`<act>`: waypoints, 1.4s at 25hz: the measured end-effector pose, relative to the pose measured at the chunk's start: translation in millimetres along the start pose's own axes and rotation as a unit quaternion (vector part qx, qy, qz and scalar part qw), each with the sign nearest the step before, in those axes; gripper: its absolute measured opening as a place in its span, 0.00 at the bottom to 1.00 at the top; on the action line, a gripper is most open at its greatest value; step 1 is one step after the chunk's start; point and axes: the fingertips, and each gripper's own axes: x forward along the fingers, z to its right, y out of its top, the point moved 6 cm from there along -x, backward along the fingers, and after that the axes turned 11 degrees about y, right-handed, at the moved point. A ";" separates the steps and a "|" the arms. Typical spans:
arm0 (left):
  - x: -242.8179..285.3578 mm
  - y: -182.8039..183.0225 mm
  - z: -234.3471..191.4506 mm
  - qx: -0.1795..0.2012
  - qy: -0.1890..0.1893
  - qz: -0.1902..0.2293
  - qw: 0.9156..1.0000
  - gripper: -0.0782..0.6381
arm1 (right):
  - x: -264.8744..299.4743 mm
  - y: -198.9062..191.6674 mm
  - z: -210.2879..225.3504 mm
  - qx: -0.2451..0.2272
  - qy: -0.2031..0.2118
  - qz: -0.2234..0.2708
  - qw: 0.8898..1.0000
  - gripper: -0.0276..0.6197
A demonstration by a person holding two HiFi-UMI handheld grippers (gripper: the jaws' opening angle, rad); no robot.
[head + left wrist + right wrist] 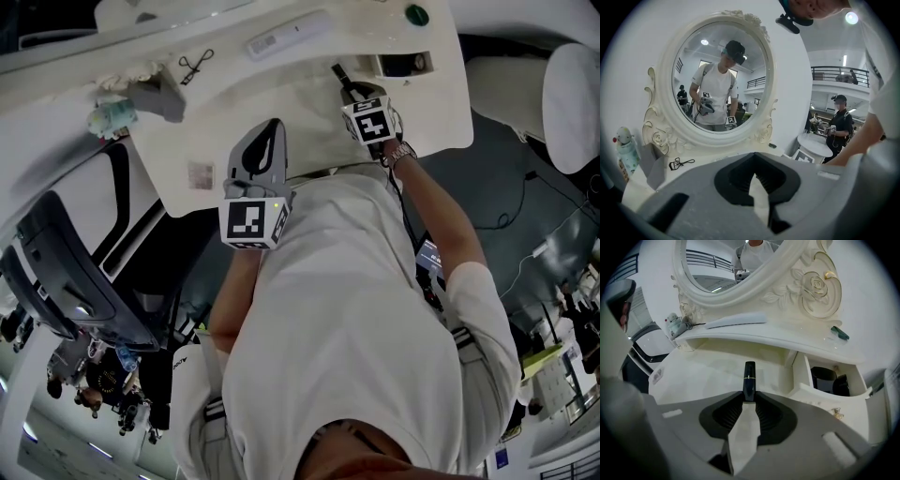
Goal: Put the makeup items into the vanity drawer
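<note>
**Far left.** On the vanity's upper shelf (740, 335) a pale figurine bottle (626, 149) stands beside a grey box (650, 165). A black eyelash curler (680, 163) lies just to their right, below the oval mirror (719, 75). Further along the same shelf lies a long white flat case (736, 320).

**Left of centre.** Your left gripper (755, 180) is clenched: its jaws meet with nothing between them. It hangs above the lower tabletop (708, 371), aimed toward the mirror.

**Right of centre.** Your right gripper (749, 404) points steeply down at the lower tabletop and grasps a lipstick tube (749, 378). The tube is black with a thin gold band. The jaw tips clamp its near end from both sides, and the rest of it projects straight out beyond them. You cannot tell whether its far end touches the tabletop.

**Right.** The vanity drawer (806, 392) stands pulled open under the shelf, just to the right of the lipstick tube. Dark containers (824, 379) sit inside it. The lipstick tube is outside the drawer, over the tabletop beside it.

**Far right.** A small green item (839, 333) lies on the shelf above the open drawer, below the carved rose (818, 287) on the mirror frame.
</note>
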 end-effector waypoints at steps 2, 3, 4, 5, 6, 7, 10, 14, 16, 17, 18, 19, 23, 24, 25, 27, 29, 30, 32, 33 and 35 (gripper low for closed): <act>0.3 1.2 6.2 0.002 -0.008 0.005 1.000 0.12 | -8.9 -2.1 -1.0 -0.005 -0.002 0.003 1.000 0.19; 0.3 1.7 9.3 0.003 -0.012 0.007 1.000 0.12 | -13.2 -3.4 -0.6 -0.009 -0.005 0.004 1.000 0.19; -0.1 1.9 12.4 0.004 -0.015 0.008 1.000 0.12 | -17.3 -5.1 0.1 -0.012 -0.008 0.005 1.000 0.19; -0.7 1.7 15.2 0.005 -0.018 0.009 1.000 0.12 | -21.4 -6.9 0.4 -0.014 -0.011 0.006 1.000 0.19; -1.2 1.4 17.6 0.006 -0.020 0.010 1.000 0.12 | -25.4 -8.6 0.4 -0.014 -0.012 0.007 1.000 0.19; -1.5 1.2 19.8 0.007 -0.022 0.011 1.000 0.12 | -29.6 -9.9 0.5 -0.013 -0.013 0.009 1.000 0.19; -1.0 0.5 26.4 0.008 -0.029 0.017 0.999 0.12 | -44.0 -13.2 3.3 -0.022 -0.025 0.007 0.999 0.19; 1.0 0.7 37.0 0.003 -0.044 0.024 0.999 0.12 | -70.2 -19.7 5.4 -0.034 -0.041 0.003 0.999 0.19; 4.3 3.2 43.6 0.001 -0.051 0.031 0.998 0.12 | -83.6 -20.0 11.0 -0.034 -0.049 0.001 0.998 0.19; 6.2 4.8 46.9 0.000 -0.054 0.034 0.998 0.12 | -89.5 -20.1 14.8 -0.031 -0.052 0.000 0.998 0.19; 7.9 6.5 50.1 -0.001 -0.058 0.037 0.998 0.12 | -95.3 -20.1 18.9 -0.026 -0.054 -0.002 0.998 0.19; 9.6 8.3 53.4 -0.002 -0.061 0.040 0.997 0.12 | -100.8 -20.0 22.9 -0.020 -0.055 -0.004 0.998 0.19; 16.0 15.3 65.9 -0.007 -0.071 0.053 0.996 0.12 | -118.3 -18.8 42.7 -0.007 -0.056 -0.030 0.998 0.19; 17.5 16.9 68.4 -0.009 -0.071 0.056 0.996 0.12 | -121.7 -18.4 48.5 -0.005 -0.057 -0.038 0.998 0.19; 18.8 18.3 70.2 -0.012 -0.070 0.058 0.996 0.12 | -124.8 -17.5 54.3 -0.003 -0.058 -0.046 0.997 0.19; 21.2 20.9 71.0 -0.016 -0.064 0.062 0.996 0.12 | -129.6 -13.1 64.6 0.002 -0.059 -0.059 0.997 0.19; 23.9 22.4 70.0 -0.022 -0.053 0.064 0.996 0.12 | -132.8 -6.9 72.5 0.003 -0.056 -0.070 0.996 0.19; 25.3 22.9 69.6 -0.025 -0.048 0.065 0.996 0.12 | -133.2 -4.4 75.9 0.002 -0.054 -0.076 0.996 0.19; 27.4 24.0 69.7 -0.030 -0.039 0.065 0.997 0.12 | -132.0 -0.7 82.2 -0.002 -0.049 -0.091 0.995 0.19; 28.3 24.6 70.0 -0.032 -0.035 0.066 0.997 0.12 | -130.7 0.7 85.0 -0.003 -0.046 -0.099 0.994 0.19; 30.4 25.5 70.7 -0.037 -0.026 0.067 0.997 0.12 | -127.6 3.3 90.3 -0.004 -0.037 -0.117 0.992 0.19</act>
